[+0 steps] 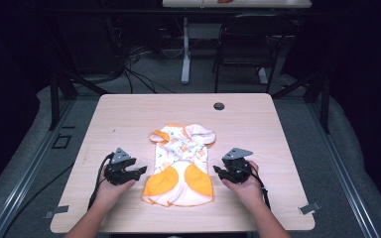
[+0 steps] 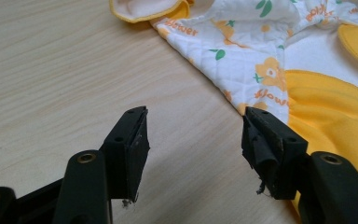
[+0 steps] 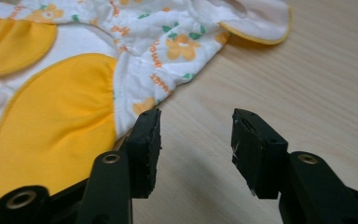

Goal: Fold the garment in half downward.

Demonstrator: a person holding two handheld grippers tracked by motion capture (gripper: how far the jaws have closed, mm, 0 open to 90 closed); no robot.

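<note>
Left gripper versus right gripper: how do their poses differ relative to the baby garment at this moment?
The left gripper sits at the garment's left edge, the right gripper at its right edge. In its own view, the left gripper's right jaw overlaps the fabric; the right gripper's left jaw does. Shared: both open, empty, low over the table.

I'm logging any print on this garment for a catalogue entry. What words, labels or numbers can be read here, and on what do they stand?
"flower", orange letters on the quilted white fabric of the baby garment, near its edge in the left gripper view.
"flower" again beside an orange blossom lower down.
Orange lettering in the right gripper view looks like the same word, at an angle, not surely legible.
Other orange print further up is too blurred to read. No numbers or brand tags can be read.
</note>
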